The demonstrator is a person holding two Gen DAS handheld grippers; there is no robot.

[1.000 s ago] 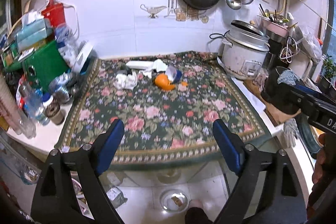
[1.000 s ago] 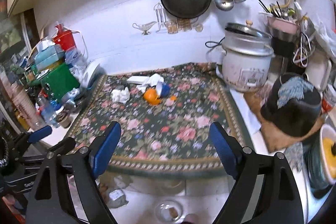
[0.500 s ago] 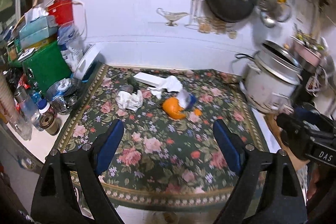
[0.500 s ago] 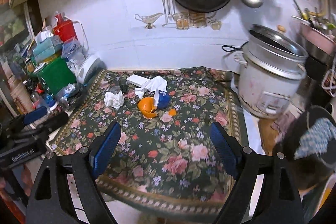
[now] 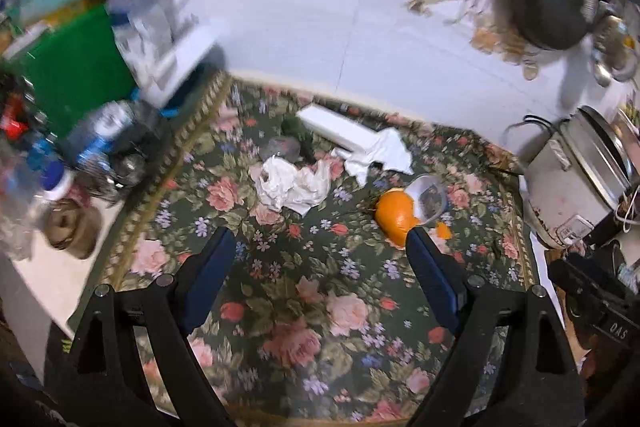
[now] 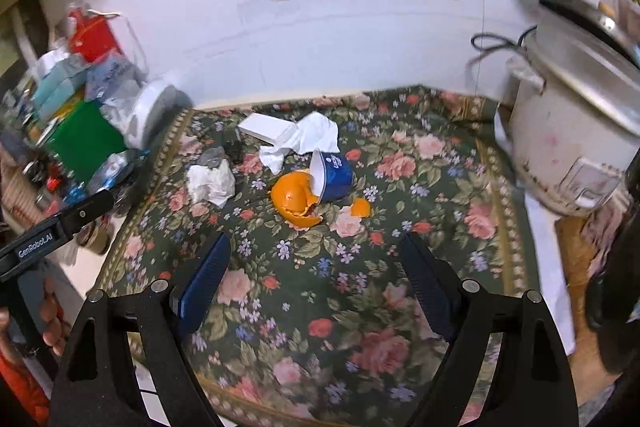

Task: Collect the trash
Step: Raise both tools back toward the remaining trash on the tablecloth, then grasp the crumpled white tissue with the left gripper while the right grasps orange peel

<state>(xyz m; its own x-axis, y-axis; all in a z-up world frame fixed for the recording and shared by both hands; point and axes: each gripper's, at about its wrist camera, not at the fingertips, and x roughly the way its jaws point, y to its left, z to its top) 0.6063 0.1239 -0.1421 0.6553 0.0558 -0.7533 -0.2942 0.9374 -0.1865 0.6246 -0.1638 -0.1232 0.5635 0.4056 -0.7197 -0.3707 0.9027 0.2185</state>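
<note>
Hovering both tools [image 5: 318, 263] [image 6: 314, 267] jaws apart, empty, above crumpled white tissue [image 5: 292, 183] and torn orange peel [image 6: 296, 201]; risking knocking tipped blue cup [image 6: 334, 173].

The right gripper [image 6: 314, 267] hangs open above the floral cloth [image 6: 360, 291], short of the orange peel [image 6: 295, 198], blue cup [image 6: 334, 173], tissues [image 6: 211, 183] and white box [image 6: 266, 128].

Even indoor light, heavy fisheye bending, dark corners, motion blur strongest at left clutter
</note>
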